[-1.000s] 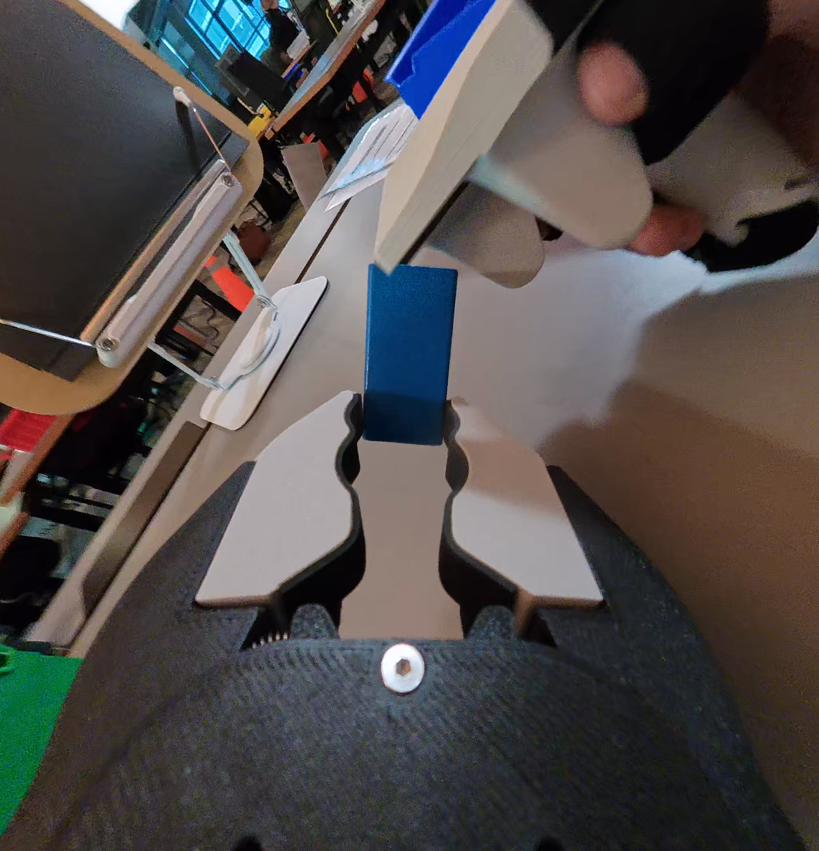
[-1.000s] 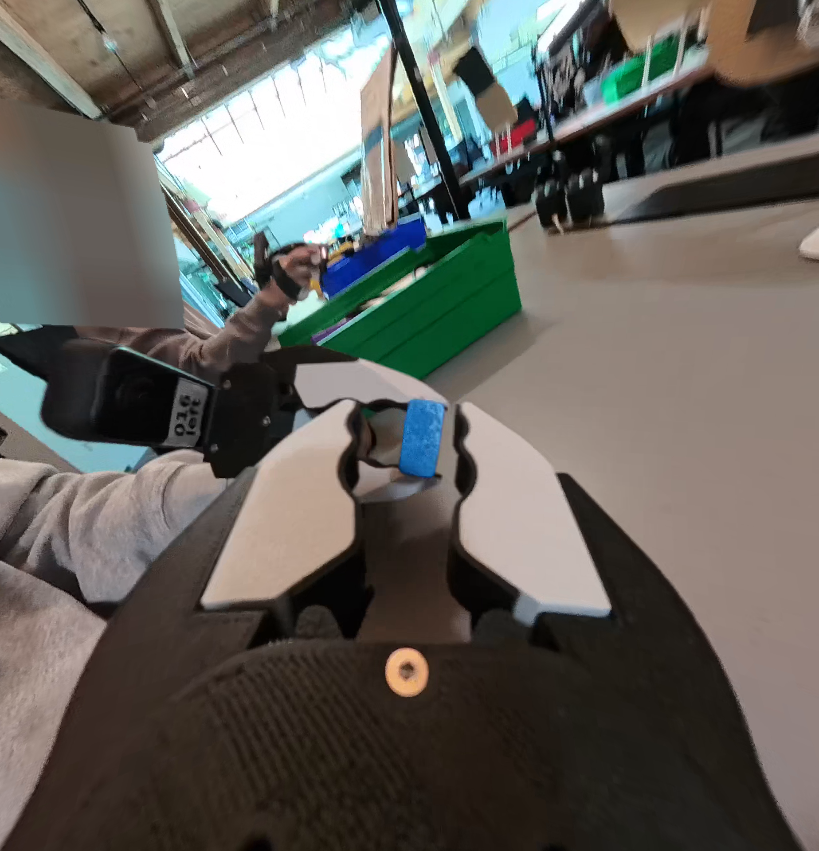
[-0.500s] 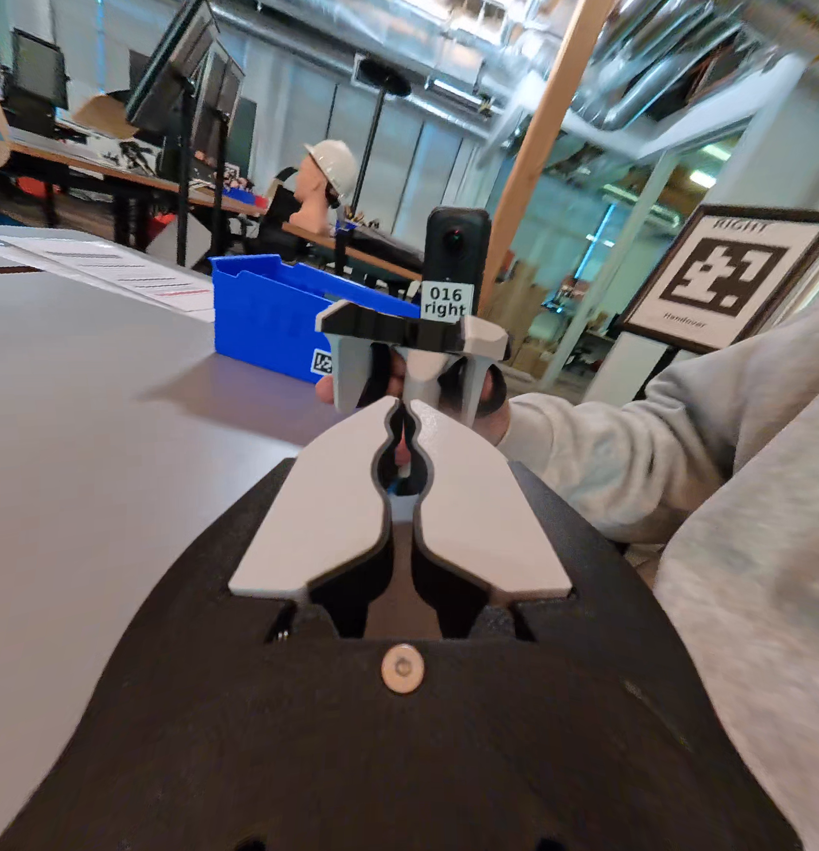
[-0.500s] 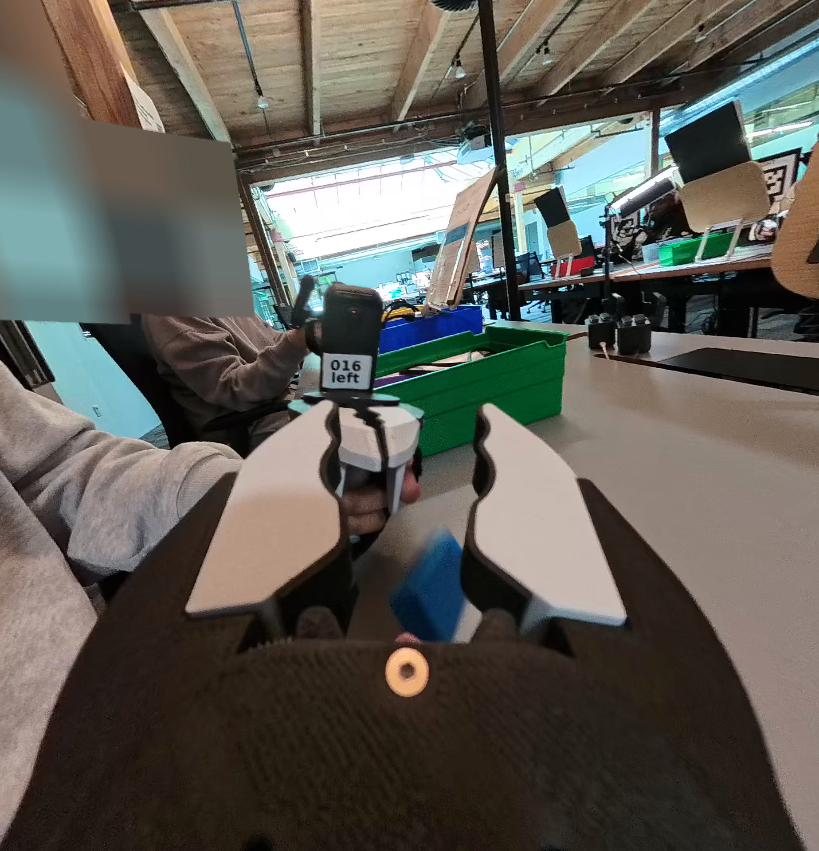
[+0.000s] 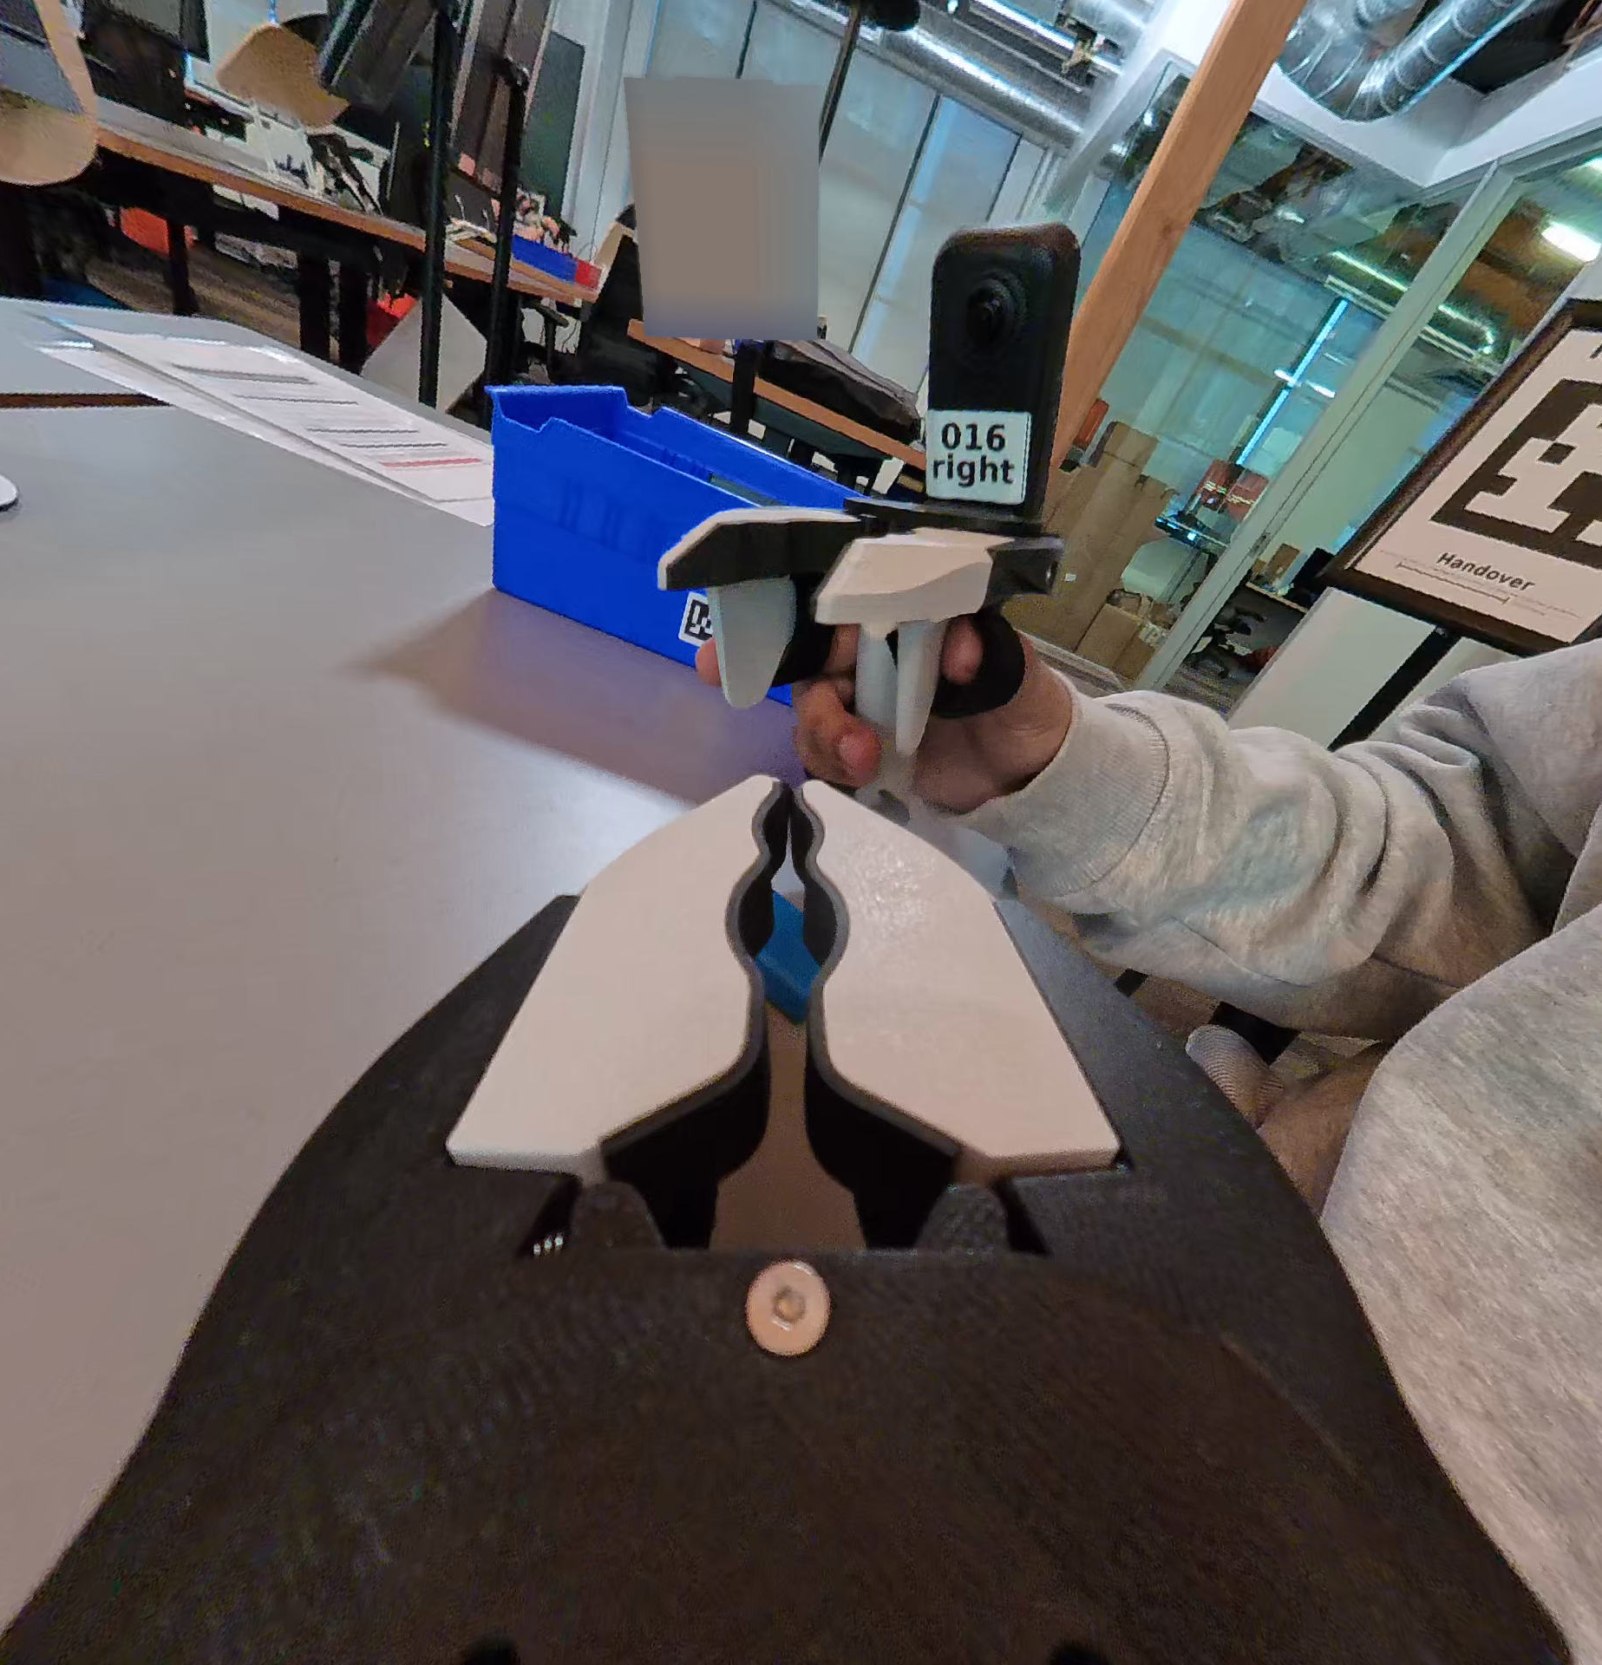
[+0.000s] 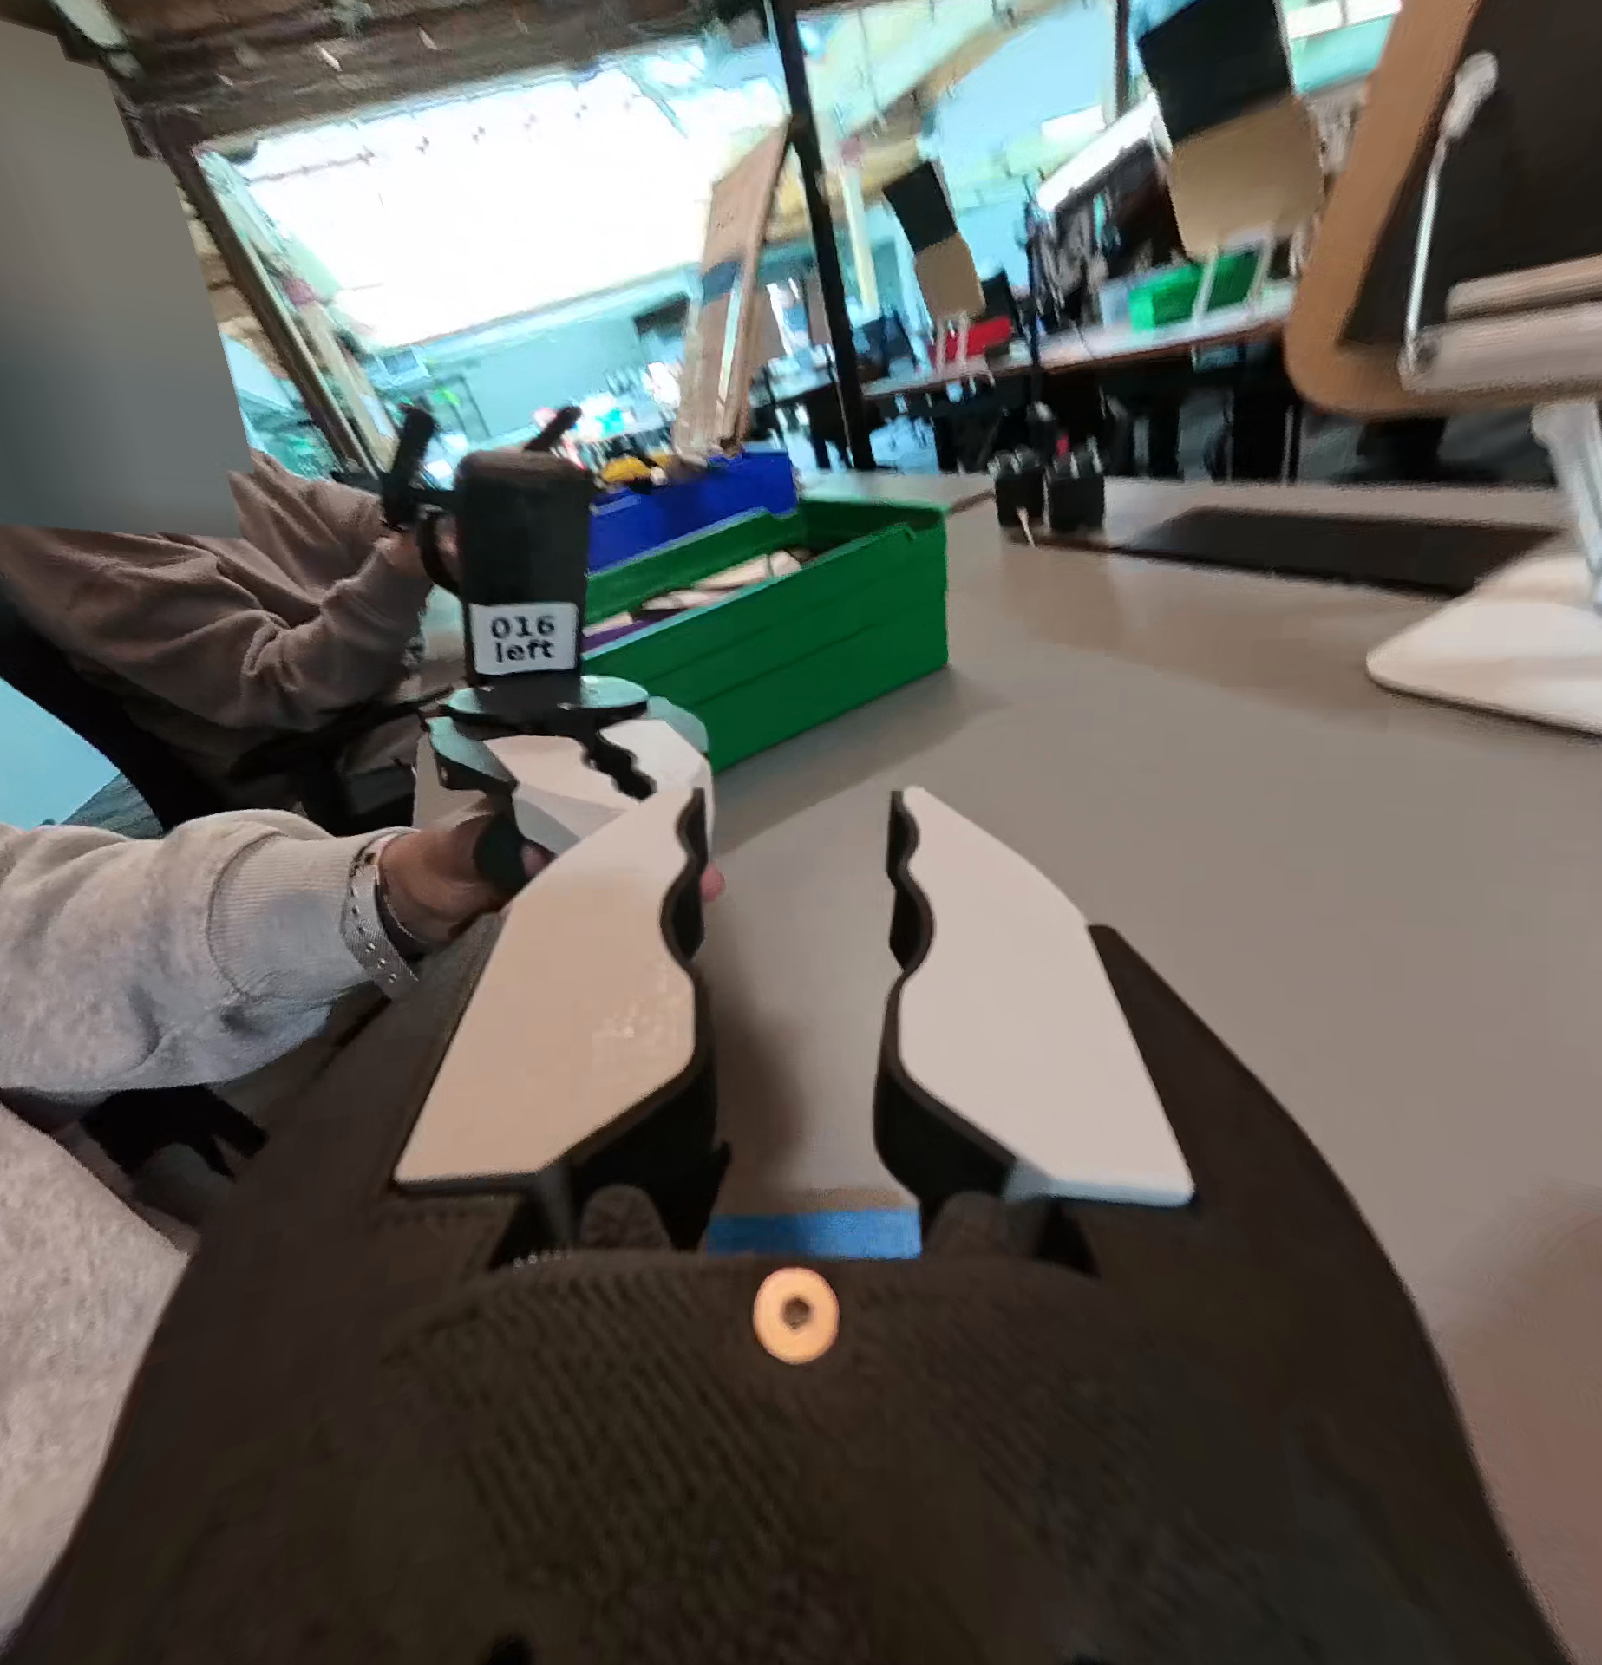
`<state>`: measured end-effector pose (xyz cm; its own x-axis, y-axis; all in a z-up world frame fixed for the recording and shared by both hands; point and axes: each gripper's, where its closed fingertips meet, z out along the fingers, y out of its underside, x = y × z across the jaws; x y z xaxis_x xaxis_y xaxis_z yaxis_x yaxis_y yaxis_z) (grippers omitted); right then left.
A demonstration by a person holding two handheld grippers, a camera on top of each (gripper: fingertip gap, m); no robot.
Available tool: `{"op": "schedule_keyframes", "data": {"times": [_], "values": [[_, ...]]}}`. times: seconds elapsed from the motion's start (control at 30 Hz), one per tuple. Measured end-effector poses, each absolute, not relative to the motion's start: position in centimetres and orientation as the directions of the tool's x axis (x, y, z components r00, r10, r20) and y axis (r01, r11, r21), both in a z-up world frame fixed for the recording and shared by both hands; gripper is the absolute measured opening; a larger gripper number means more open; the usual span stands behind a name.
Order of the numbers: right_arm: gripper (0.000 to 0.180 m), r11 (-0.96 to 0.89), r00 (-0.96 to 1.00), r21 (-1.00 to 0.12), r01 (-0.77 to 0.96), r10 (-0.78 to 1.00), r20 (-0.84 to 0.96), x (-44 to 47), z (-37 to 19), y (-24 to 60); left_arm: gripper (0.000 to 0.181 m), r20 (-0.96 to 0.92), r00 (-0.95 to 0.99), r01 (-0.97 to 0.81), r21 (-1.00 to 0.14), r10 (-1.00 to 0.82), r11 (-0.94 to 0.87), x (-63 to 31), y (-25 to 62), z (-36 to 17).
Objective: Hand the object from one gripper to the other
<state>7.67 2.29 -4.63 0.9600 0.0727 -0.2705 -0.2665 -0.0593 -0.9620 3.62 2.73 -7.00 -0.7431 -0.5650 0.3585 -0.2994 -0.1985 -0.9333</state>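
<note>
Left gripper (image 5: 790, 797) jaws closed and empty, blue block (image 5: 786, 968) lay on the grey desk (image 5: 238, 721) beneath them, mostly hidden, right gripper (image 6: 801, 806) jaws stood open, only a blue strip (image 6: 813, 1232) visible at its base, six o'clock, blue bin (image 5: 599, 504) at twelve o'clock.

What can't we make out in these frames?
1. Blue block: in the left wrist view, only a sliver shows between the left gripper's shut jaws. What supports it is hidden.
2. Right wrist view: the right gripper's body hides all but a strip of the block; its jaws are open.
3. Green bin contents: right wrist view, motion-blurred.
</note>
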Motion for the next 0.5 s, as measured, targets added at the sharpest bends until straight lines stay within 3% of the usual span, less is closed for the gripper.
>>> {"op": "schedule_keyframes", "data": {"times": [0.27,0.37,0.5], "values": [[0.063,-0.419,0.976,-0.881,-0.219,-0.086,-0.202,6.6,-11.2,-1.4,0.001,0.369,-0.721,-0.319,-0.928,-0.586,-0.193,3.9,3.3,-7.6],[0.080,-0.532,0.986,-0.830,-0.169,-0.080,-0.149,5.1,-13.7,-1.7,0.002,0.388,-0.715,-0.327,-0.921,-0.582,-0.211,4.1,3.4,-7.6],[0.083,-0.673,0.998,-0.738,-0.051,-0.068,-0.007,5.1,-16.3,-1.8,0.004,0.402,-0.714,-0.334,-0.915,-0.573,-0.226,4.1,3.2,-7.5]]}}
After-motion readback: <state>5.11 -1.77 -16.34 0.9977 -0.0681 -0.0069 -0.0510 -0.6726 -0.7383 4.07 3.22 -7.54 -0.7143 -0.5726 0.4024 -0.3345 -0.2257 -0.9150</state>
